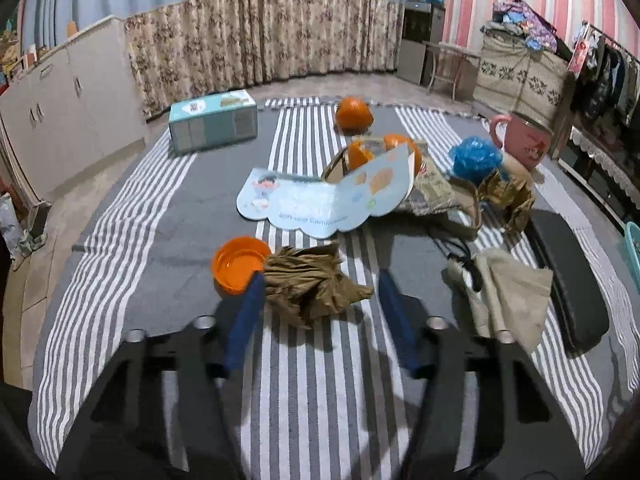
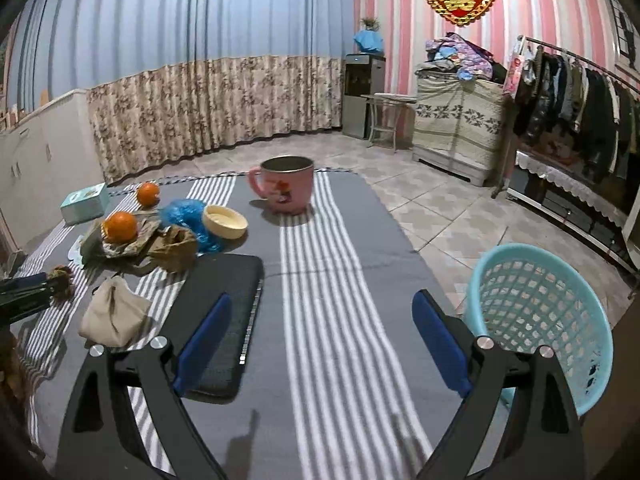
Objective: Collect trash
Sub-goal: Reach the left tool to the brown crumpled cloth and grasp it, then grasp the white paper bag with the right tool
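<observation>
Jaws of left gripper (image 1: pixel 320 284) part-open around crumpled brown paper (image 1: pixel 312 284), left pad touching it, right pad apart, orange lid (image 1: pixel 240 264) just beside, right gripper (image 2: pixel 322 320) jaws wide over striped cloth (image 2: pixel 320 264), nothing between, blue basket (image 2: pixel 540 320) at right.

The desk (image 2: pixel 340 280) is covered by a grey cloth with white stripes. Lying directly on it: 1 teal tissue box (image 1: pixel 213 125), 2 oranges (image 1: pixel 353 114) (image 2: pixel 120 226), 1 orange lid (image 1: pixel 239 262), 1 crumpled brown paper wad (image 1: pixel 312 284), 1 blue printed card (image 1: pixel 320 200), 1 pink mug (image 2: pixel 285 185), 1 cream bowl (image 2: pixel 225 221), 1 blue plastic wad (image 2: pixel 186 218), 1 black pad (image 2: pixel 224 312) and 1 beige tissue clump (image 2: pixel 112 314). A light-blue mesh basket (image 2: pixel 540 320) stands at the desk's right edge.
</observation>
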A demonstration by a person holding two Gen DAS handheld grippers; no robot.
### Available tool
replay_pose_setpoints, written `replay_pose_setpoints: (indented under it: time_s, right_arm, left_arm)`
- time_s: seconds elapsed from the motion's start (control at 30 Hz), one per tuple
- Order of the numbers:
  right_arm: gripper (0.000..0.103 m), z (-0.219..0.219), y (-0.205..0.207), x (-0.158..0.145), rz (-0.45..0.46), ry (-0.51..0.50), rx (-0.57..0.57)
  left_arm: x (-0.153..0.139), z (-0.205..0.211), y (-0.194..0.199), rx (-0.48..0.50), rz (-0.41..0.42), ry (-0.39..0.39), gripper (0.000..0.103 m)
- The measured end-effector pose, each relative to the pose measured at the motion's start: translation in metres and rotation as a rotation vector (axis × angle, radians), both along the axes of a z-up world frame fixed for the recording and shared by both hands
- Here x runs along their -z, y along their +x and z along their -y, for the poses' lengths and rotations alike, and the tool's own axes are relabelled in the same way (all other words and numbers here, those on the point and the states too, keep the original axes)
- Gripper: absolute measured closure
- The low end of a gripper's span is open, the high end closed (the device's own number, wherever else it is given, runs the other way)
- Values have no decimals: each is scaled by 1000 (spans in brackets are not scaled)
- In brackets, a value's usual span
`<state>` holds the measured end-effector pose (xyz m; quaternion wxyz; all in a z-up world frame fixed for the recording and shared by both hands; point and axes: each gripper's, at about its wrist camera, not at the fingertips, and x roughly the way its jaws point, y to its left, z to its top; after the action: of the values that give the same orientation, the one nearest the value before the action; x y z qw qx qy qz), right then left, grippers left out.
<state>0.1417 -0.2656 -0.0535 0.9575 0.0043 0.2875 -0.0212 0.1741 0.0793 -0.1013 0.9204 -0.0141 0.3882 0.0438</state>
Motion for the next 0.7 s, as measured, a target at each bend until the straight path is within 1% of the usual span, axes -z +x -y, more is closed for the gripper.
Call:
replay_pose_setpoints:
  time_s: [0.03, 0.07, 0.1, 0.37, 0.53, 0.7]
  right_arm:
    - [13, -3, 1, 1, -5, -1, -7]
    - [13, -7, 1, 1, -8, -3, -14]
    - [13, -10, 2, 1, -11, -5, -20]
    - [13, -46, 7, 3, -34, -8, -87]
    - [13, -82, 13, 8, -59, -7, -153]
    - [13, -120, 21, 18, -94, -6, -220]
  left_arm:
    - [0, 0, -1, 5, 3, 2, 52]
    - [-1, 0, -2, 8, 9, 6, 62]
    - [-2, 0, -2, 11, 11, 9, 66]
    - [-16, -17, -19, 4, 64, 8, 66]
    - [-28, -39, -32, -19, 92, 13, 66]
    - [-32, -58, -43, -43, 109, 8, 66]
